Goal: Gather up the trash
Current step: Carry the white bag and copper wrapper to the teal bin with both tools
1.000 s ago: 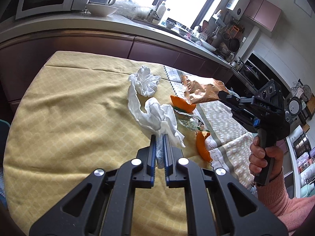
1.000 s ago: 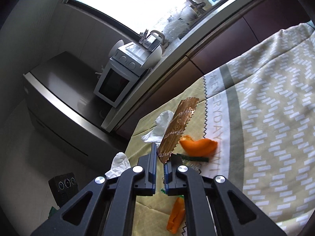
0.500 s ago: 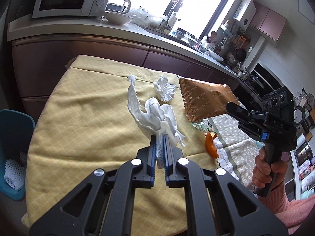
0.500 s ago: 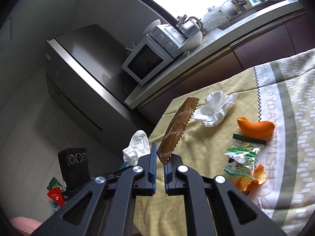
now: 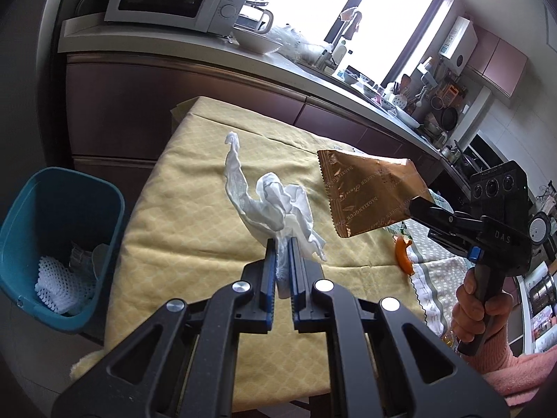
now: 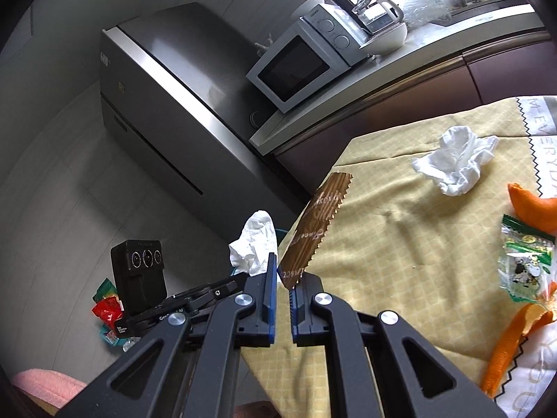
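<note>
Two pieces of trash are being carried at once: the left gripper (image 5: 282, 261) is clamping a crumpled white tissue (image 5: 278, 205), and the right gripper (image 6: 282, 280) is pinching the near corner of a copper-coloured foil wrapper (image 6: 315, 230), both lifted clear of the yellow tablecloth (image 5: 188, 223) covering the counter. In the left wrist view the wrapper is hanging in the air to the right of the tissue, with the person's hand (image 5: 482, 308) gripping the right tool's handle. A teal bin (image 5: 41, 209) is standing on the floor just off the left edge of the counter, already holding some white netting and other scraps, so the step in hand looks like the carry toward that bin. Judging from this, the next move is calling for swinging both grippers out to the left until each load is hanging over the bin's open mouth, then letting the jaws go; the tissue is light and trailing, so it may cling to the pads or drift onto the rim. More trash is waiting on the cloth: a second tissue wad (image 6: 456, 165) at the far side, orange peel (image 6: 532, 205) and a green-printed candy wrapper (image 6: 525, 261) at the right.
</note>
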`<state>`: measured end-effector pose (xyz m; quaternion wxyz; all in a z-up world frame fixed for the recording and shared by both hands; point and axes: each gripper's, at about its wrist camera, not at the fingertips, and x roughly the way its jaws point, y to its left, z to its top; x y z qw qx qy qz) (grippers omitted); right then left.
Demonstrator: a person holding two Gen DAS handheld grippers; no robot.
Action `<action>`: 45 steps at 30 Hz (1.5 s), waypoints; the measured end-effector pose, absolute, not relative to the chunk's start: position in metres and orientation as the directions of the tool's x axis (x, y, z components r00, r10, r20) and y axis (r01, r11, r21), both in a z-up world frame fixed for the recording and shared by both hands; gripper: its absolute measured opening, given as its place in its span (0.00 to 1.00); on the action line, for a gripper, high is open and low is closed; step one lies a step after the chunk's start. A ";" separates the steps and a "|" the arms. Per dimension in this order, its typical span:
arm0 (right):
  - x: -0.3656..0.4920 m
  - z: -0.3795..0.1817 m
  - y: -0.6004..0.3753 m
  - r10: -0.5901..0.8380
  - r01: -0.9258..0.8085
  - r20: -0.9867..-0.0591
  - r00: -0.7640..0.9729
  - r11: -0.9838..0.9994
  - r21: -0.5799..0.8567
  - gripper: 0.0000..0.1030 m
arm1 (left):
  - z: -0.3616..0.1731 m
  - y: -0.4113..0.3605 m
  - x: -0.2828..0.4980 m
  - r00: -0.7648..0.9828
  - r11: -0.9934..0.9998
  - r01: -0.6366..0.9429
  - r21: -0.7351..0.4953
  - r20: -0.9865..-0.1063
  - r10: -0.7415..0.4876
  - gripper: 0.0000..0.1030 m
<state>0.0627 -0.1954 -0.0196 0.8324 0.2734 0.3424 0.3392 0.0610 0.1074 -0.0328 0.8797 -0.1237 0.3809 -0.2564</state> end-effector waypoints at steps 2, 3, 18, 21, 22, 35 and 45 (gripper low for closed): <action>0.065 -0.020 -0.186 0.763 -0.391 -0.387 0.519 0.614 0.686 0.05 | -0.032 0.118 0.059 0.590 0.845 0.340 -0.412 -0.606 -0.533 0.07; 0.067 -0.020 -0.181 0.767 -0.397 -0.389 0.510 0.611 0.685 0.05 | -0.032 0.124 0.058 0.596 0.848 0.332 -0.413 -0.605 -0.528 0.07; 0.102 -0.022 -0.110 0.826 -0.482 -0.406 0.390 0.559 0.675 0.05 | -0.027 0.201 0.051 0.683 0.893 0.198 -0.404 -0.596 -0.421 0.07; 0.109 -0.023 -0.097 0.838 -0.495 -0.406 0.365 0.544 0.678 0.05 | -0.028 0.215 0.049 0.696 0.899 0.170 -0.403 -0.597 -0.399 0.07; 0.112 -0.024 -0.093 0.840 -0.498 -0.407 0.357 0.541 0.678 0.05 | -0.029 0.219 0.048 0.699 0.901 0.161 -0.402 -0.598 -0.392 0.07; 0.138 -0.031 -0.039 0.857 -0.526 -0.443 0.265 0.513 0.678 0.05 | -0.041 0.256 0.046 0.715 0.916 0.067 -0.396 -0.621 -0.321 0.07; 0.149 -0.037 -0.009 0.847 -0.542 -0.486 0.217 0.518 0.662 0.05 | -0.052 0.272 0.051 0.711 0.919 0.008 -0.394 -0.644 -0.282 0.07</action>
